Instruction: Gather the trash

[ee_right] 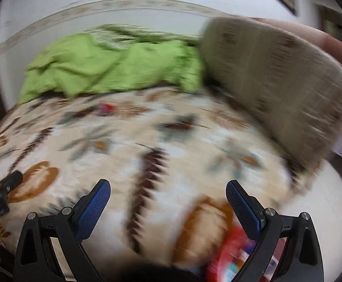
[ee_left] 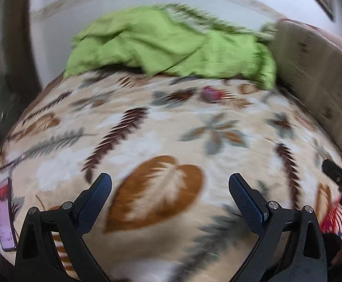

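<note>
Both views are motion-blurred. A small crumpled red and purple wrapper lies far up the leaf-patterned blanket, near the green sheet; it also shows in the right wrist view. A red and white wrapper lies close under my right gripper, which is open and empty above it. The same wrapper shows at the right edge of the left wrist view. My left gripper is open and empty, hovering over the blanket.
A crumpled green sheet lies at the bed's far end against the white wall. A tan pillow leans on the right. A phone with a lit screen lies at the bed's left edge.
</note>
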Demonstrator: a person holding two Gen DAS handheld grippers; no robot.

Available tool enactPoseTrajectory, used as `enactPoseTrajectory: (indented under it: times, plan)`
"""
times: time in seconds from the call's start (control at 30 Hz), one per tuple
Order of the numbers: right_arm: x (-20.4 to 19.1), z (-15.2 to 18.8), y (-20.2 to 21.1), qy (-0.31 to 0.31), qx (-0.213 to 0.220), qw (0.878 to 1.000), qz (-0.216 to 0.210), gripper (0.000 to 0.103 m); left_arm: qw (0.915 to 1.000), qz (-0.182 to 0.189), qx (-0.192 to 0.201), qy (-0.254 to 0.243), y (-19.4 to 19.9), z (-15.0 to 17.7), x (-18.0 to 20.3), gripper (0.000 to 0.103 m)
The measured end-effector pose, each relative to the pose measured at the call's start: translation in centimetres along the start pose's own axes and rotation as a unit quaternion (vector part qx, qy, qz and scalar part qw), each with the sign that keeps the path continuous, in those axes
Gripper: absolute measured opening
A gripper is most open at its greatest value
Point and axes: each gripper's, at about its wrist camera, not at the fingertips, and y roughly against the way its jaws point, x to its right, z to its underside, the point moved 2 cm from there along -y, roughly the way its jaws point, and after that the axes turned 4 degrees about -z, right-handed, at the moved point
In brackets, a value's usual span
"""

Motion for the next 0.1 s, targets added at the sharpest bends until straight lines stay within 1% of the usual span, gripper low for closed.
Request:
enactPoseTrajectory:
  times: [0.03,0.07,0.1]
  plan:
    - [-1.1,-0.4,-1.7,0.003,-0.010,1.000,-0.007,0.100,0.9998,-0.014,-0.010,0.006,-1.3,-0.3,-1.0,0.099]
    - [-2.7,-0.8,-4.4,0.013,-0.032,0.999,-0.013,0.100,0.9994,-0.030,-0.017,0.006,-2.7,-0.6,-1.7,0.099]
    - [-3.7,-1.0,-6.2,0.019,-0.052,0.998,-0.021,0.100,0.9988,-0.044,-0.021,0.005,-3.8,-0.8,-2.2,0.099]
